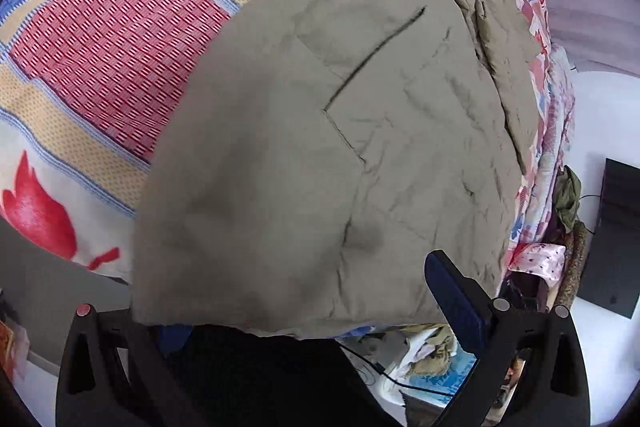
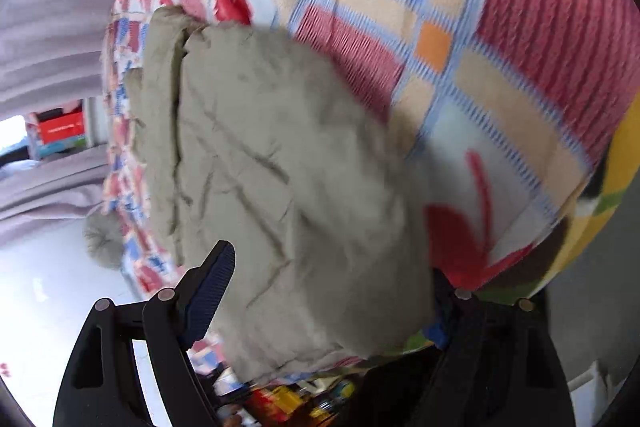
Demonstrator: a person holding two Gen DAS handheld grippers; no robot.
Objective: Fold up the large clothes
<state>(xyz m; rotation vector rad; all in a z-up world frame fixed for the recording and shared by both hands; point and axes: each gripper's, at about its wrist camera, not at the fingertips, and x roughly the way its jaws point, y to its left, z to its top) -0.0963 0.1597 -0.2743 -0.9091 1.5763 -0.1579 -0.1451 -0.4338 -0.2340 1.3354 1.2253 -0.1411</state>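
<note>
A large khaki padded jacket (image 1: 340, 147) lies on a bed with a patterned sheet; it also fills the middle of the right wrist view (image 2: 288, 179). Its near edge hangs between the fingers of my left gripper (image 1: 280, 303). The right fingertip (image 1: 448, 279) shows with its blue pad; the left one is hidden under the cloth. In the right wrist view my right gripper (image 2: 332, 291) straddles the jacket's near edge too. Its left fingertip (image 2: 216, 275) shows; the right one is hidden behind the cloth. Both sets of jaws stand wide apart.
The bed sheet (image 1: 104, 39) has red, blue and yellow patches and spreads around the jacket (image 2: 460, 47). A white floor (image 1: 600, 131) with a dark box (image 1: 616, 239) lies beside the bed. Curtains (image 2: 48, 39) and coloured boxes (image 2: 60, 131) stand behind. Clutter lies below the bed edge (image 1: 428, 351).
</note>
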